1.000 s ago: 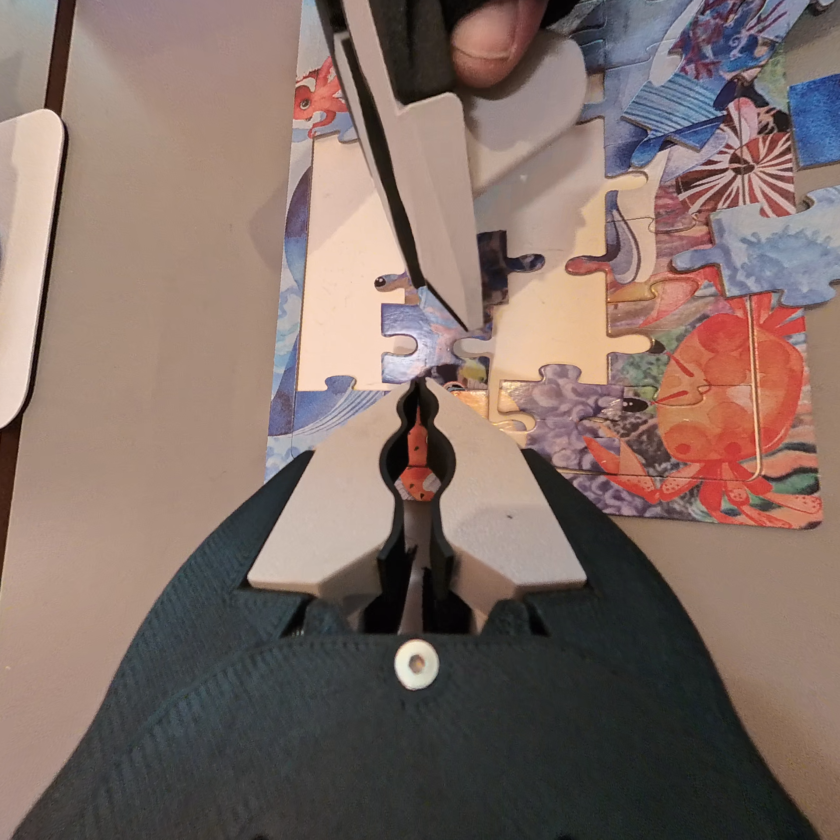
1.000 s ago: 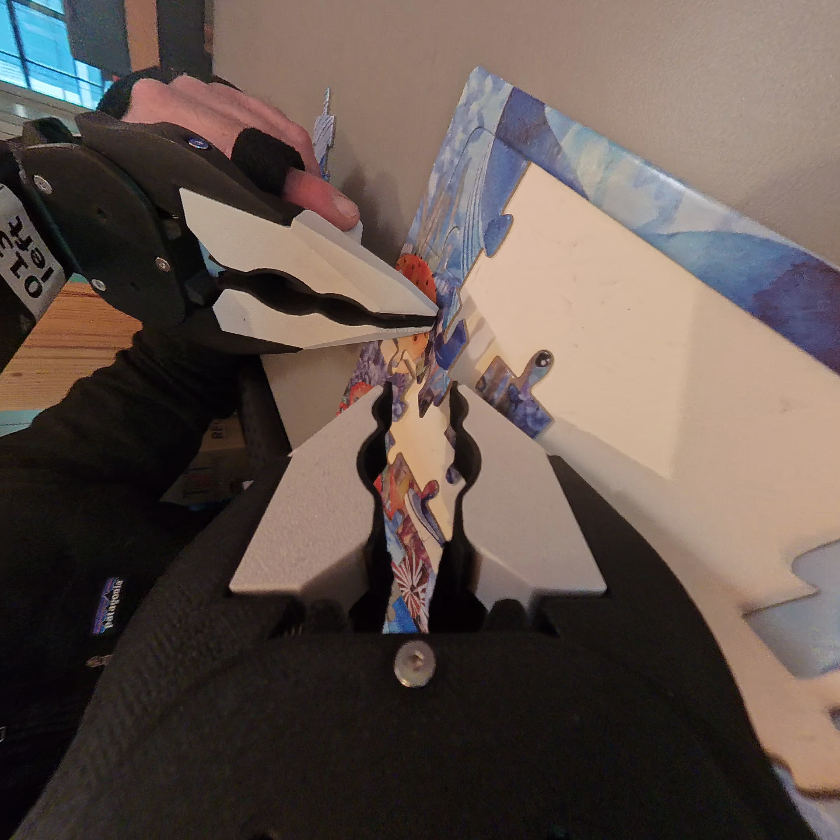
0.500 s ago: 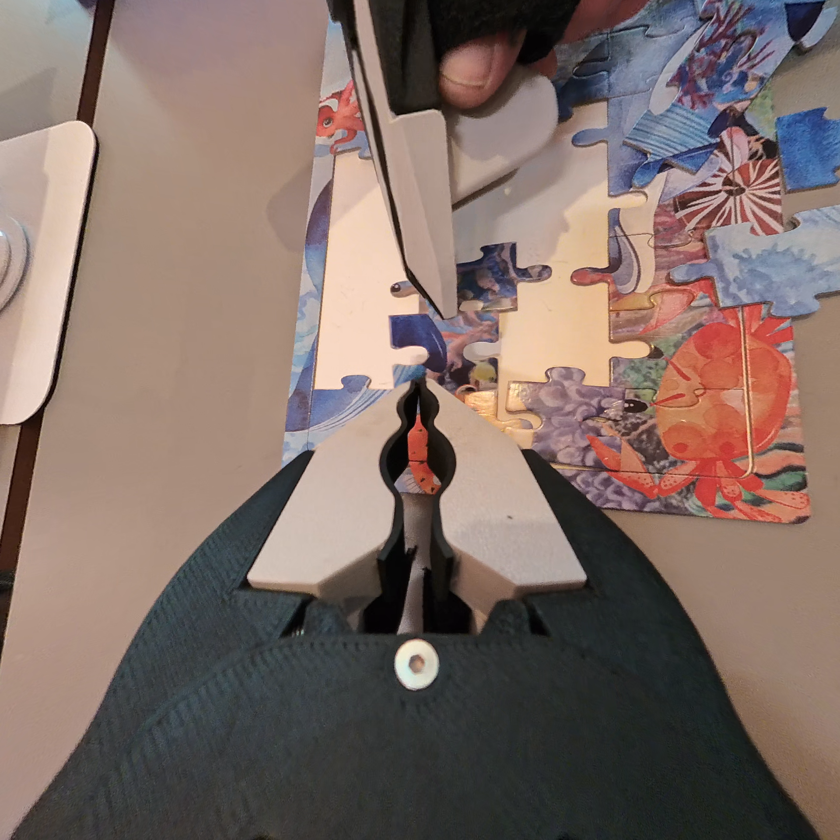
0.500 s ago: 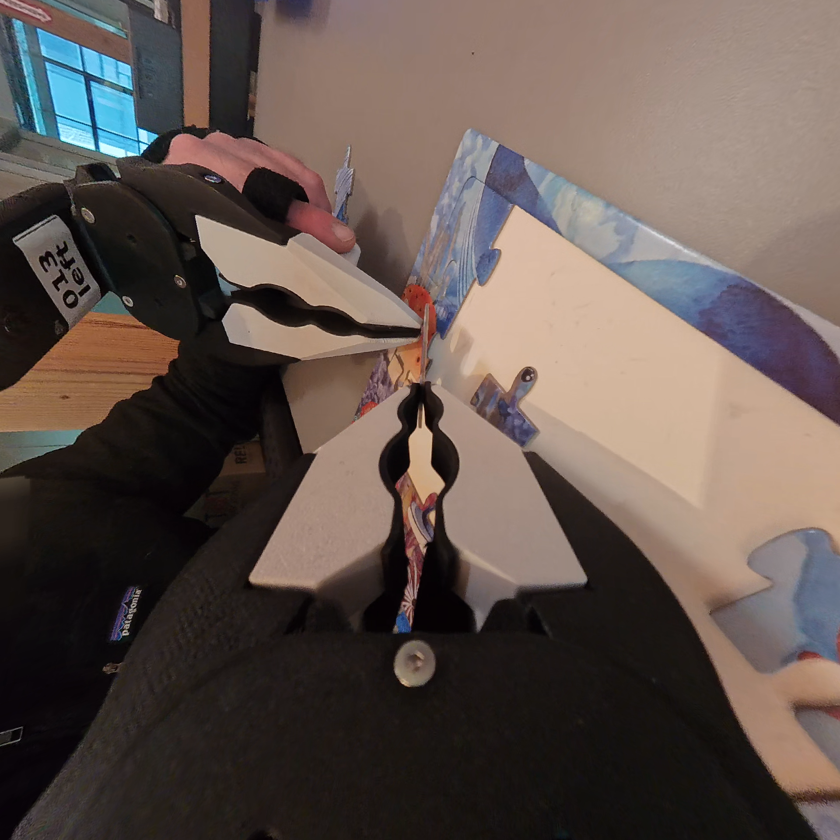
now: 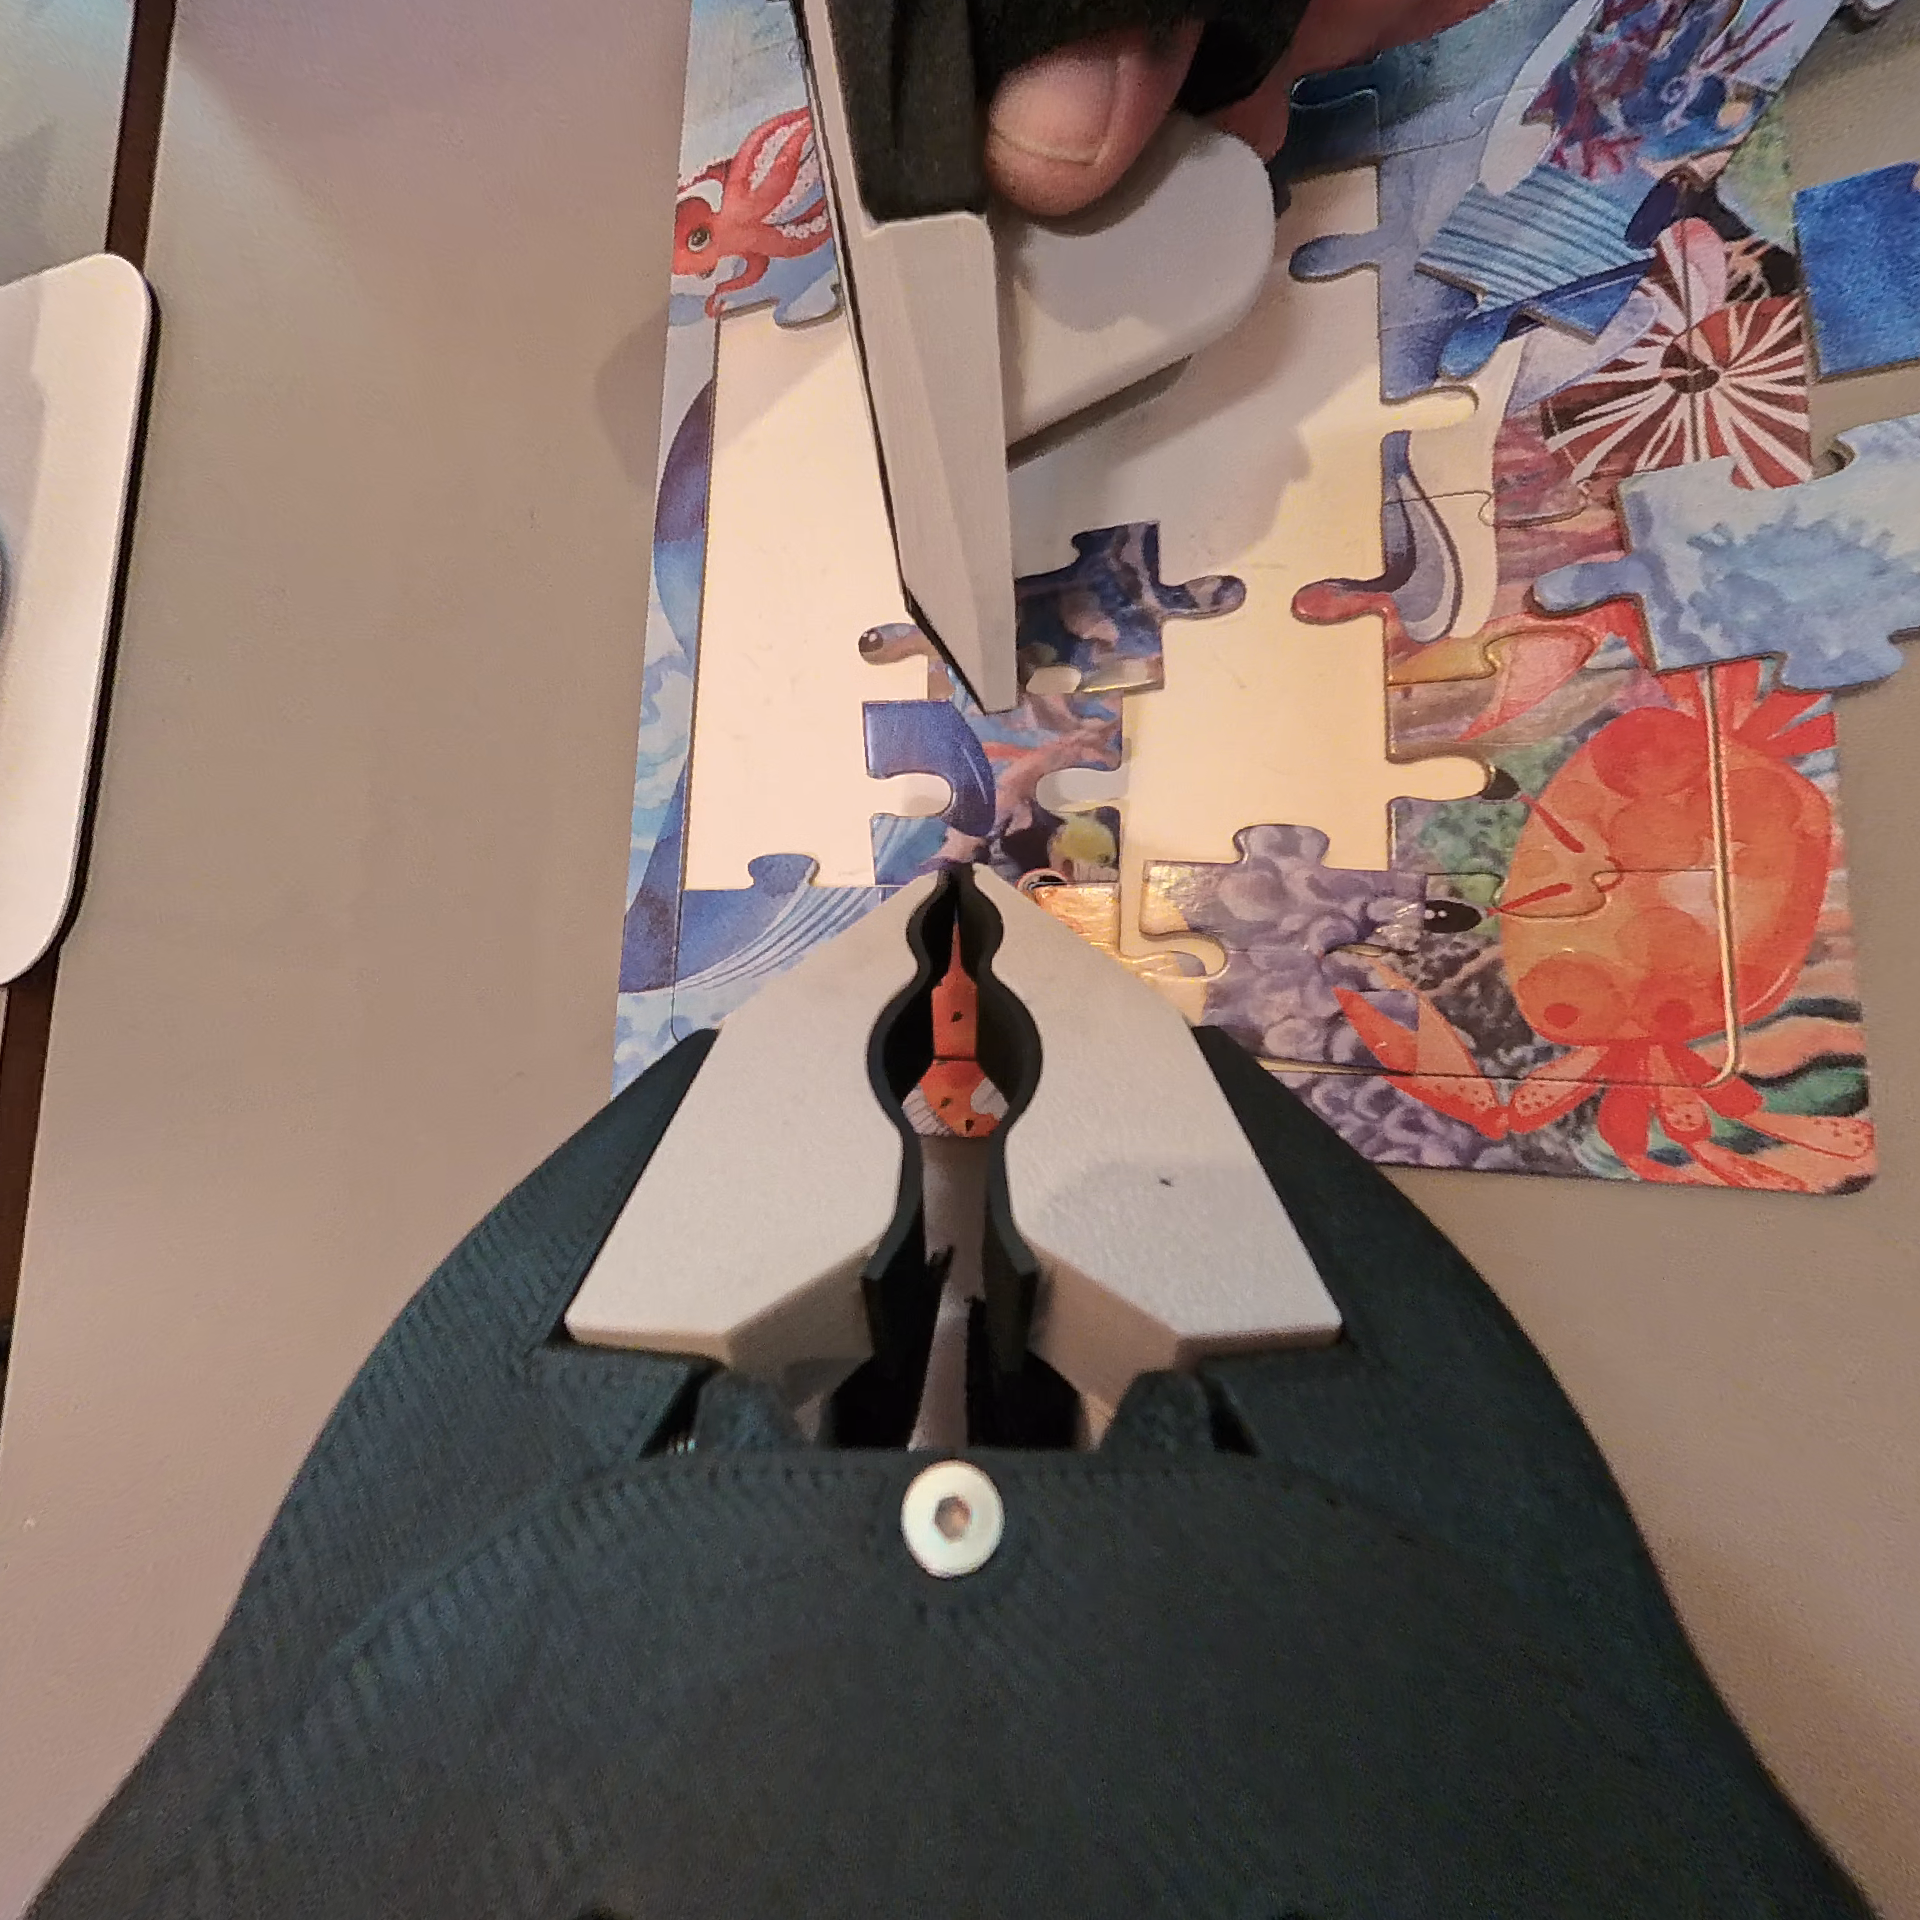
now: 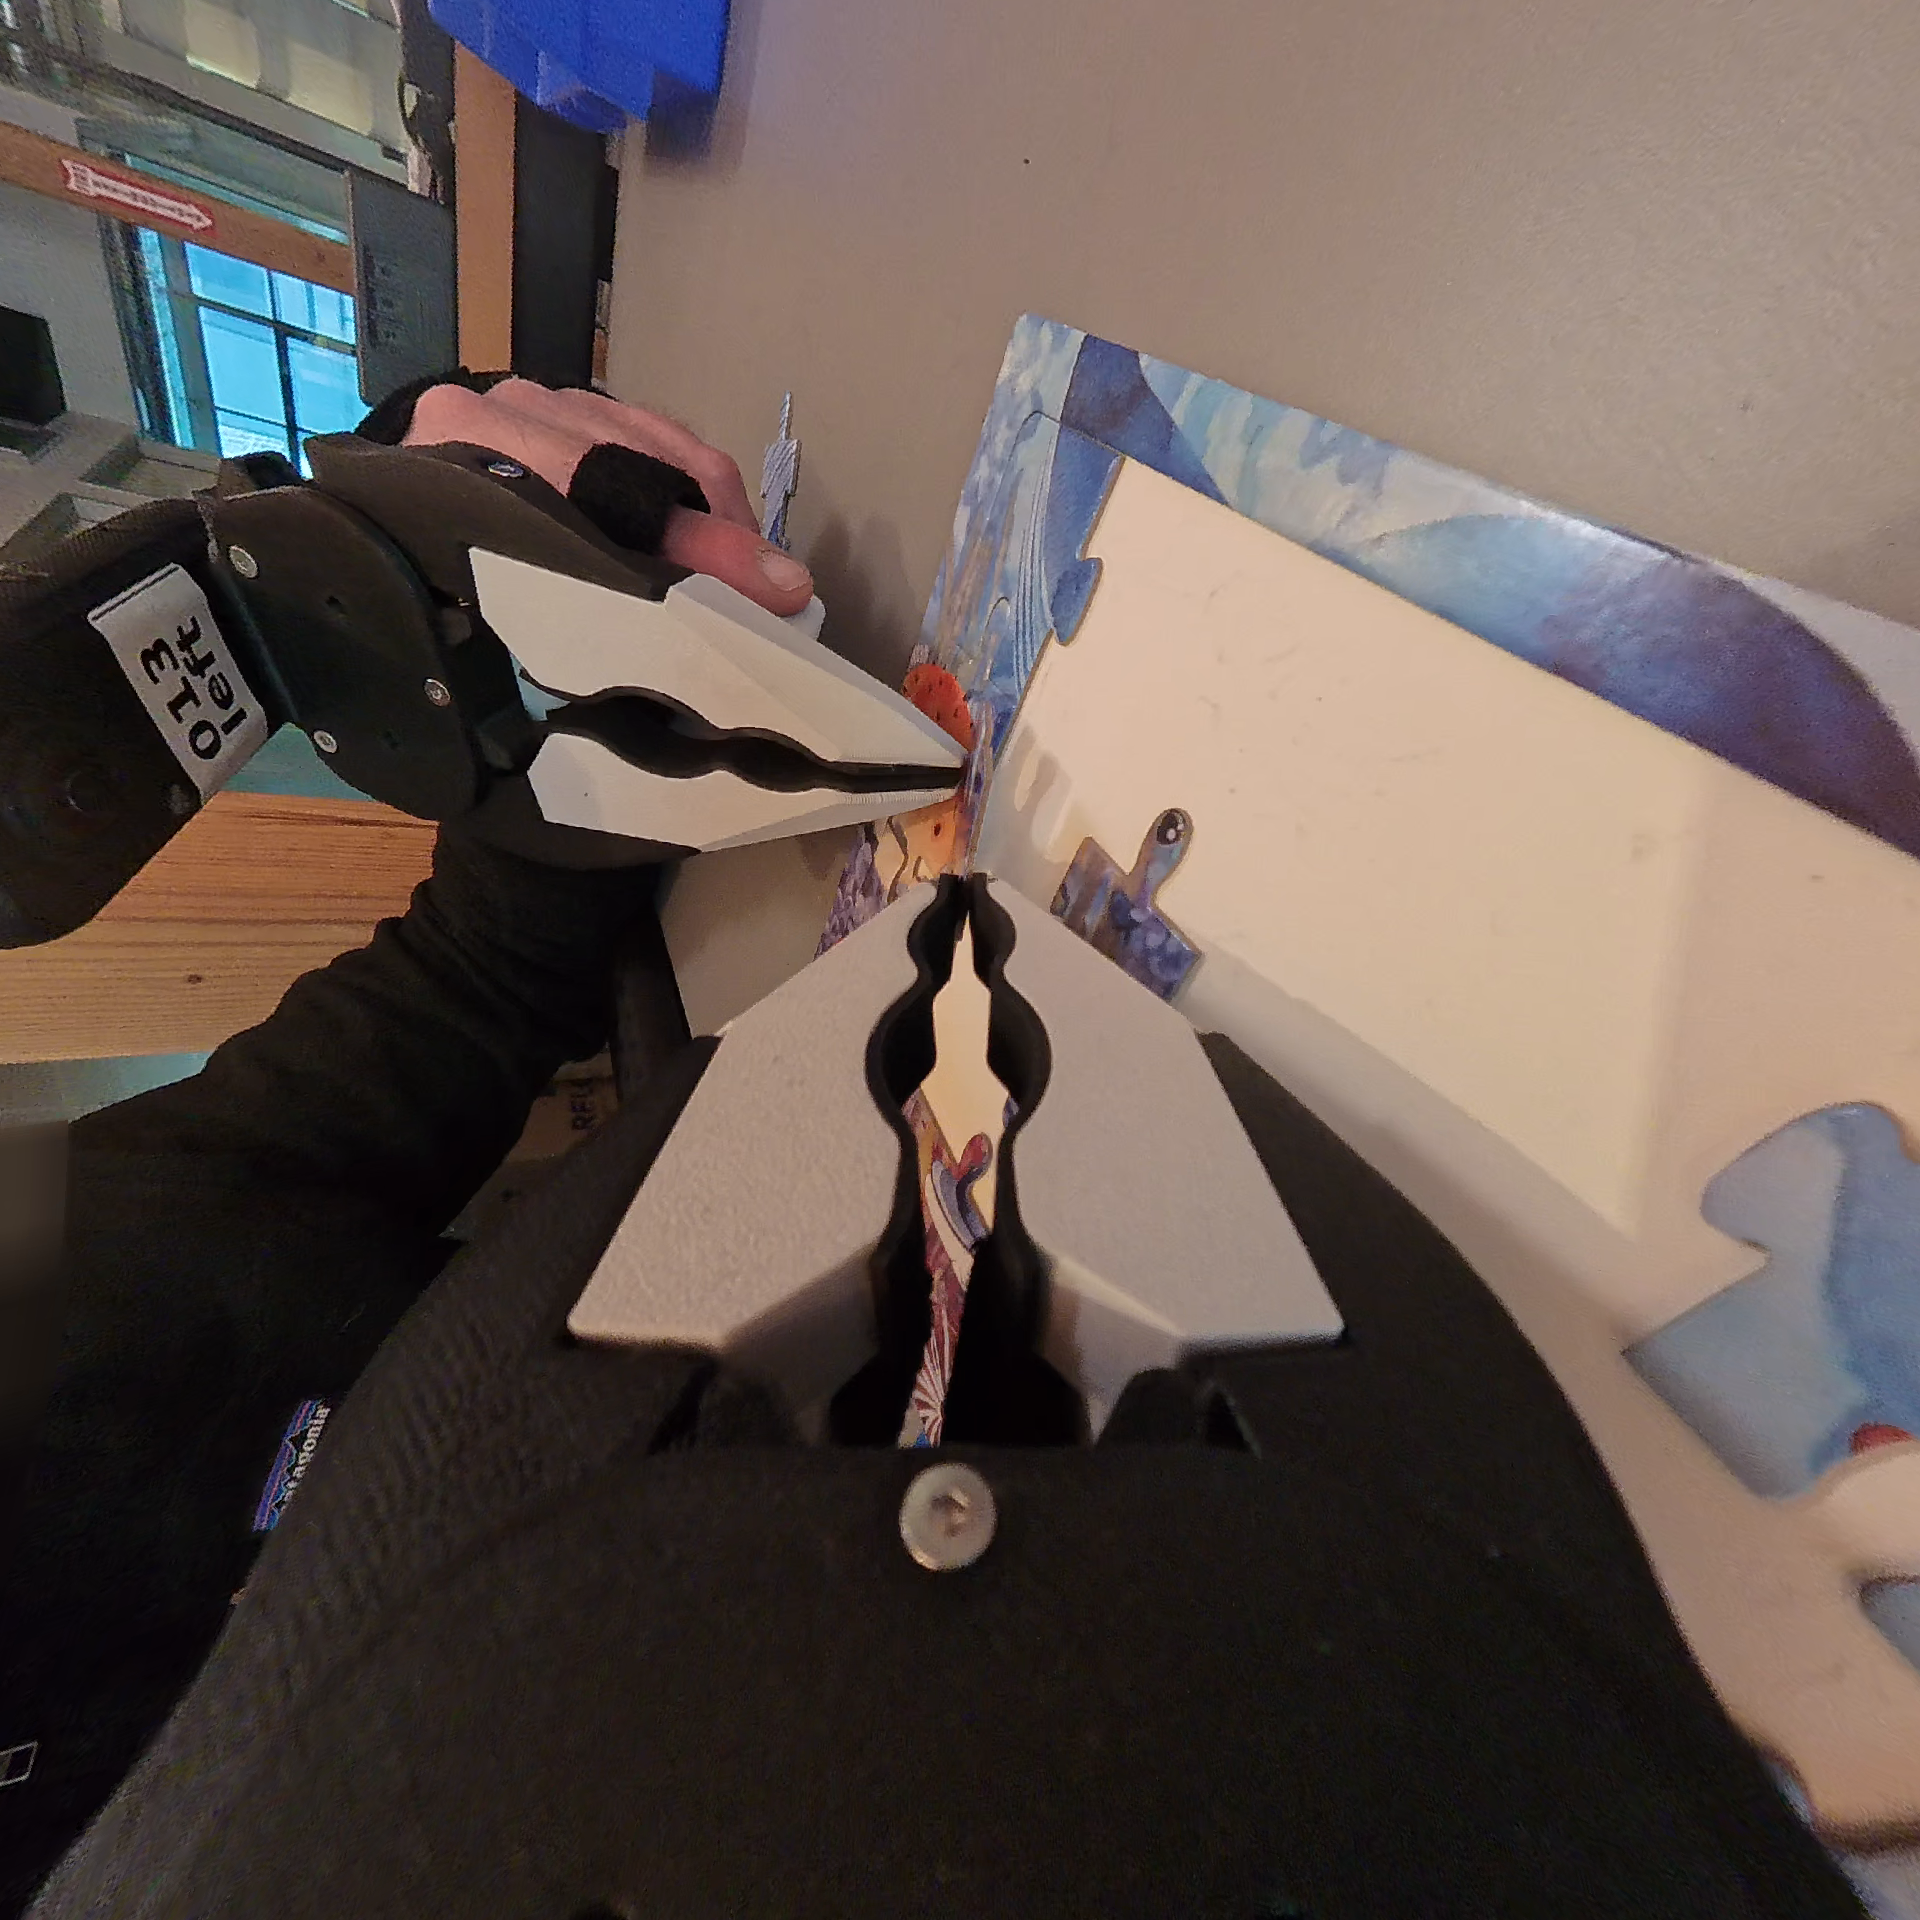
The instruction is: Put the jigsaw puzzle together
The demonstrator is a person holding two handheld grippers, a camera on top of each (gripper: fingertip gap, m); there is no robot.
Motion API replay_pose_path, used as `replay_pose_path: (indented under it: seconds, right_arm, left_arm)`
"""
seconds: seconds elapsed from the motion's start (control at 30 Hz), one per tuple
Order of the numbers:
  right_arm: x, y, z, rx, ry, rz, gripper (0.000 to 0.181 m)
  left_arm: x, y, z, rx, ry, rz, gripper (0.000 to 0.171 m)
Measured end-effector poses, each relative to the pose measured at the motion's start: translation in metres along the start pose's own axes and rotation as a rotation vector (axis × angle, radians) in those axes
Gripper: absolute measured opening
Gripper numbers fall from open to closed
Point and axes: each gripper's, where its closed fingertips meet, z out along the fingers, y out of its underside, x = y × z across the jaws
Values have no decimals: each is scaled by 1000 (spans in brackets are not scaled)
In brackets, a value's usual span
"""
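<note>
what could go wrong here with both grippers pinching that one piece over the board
Both the left gripper and right gripper look shut on the same upright puzzle piece, so opposing pulls might bend it. It stands edge-on over the puzzle board; releasing early could drop it onto placed pieces and nudge them loose.

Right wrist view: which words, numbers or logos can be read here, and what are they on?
I don't copy out writing; this is where it stands.
White tag on the left gripper: readable.
Patch on the black sleeve: small, readable.
Red sign above the window: blurred.
The puzzle: none.
</note>
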Motion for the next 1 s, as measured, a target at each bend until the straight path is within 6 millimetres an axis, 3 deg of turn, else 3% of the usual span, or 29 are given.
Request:
replay_pose_path:
  seconds: [0.57, 0.67, 0.87, 1.0]
  right_arm:
    - [8, 7, 3, -110, 123, -45, 6]
    - [4, 8, 2, -135, 156, -82, 19]
    - [-1, 5, -16, -164, 293, -280, 37]
    - [19, 10, -23, -269, 521, -593, 59]
  left_arm:
    - [1, 1, 2, -20, -3, 15, 0]
    - [1, 1, 2, -25, -3, 10, 0]
    - [2, 2, 3, -38, -6, 18, 0]
    - [2, 2, 3, -45, -13, 26, 0]
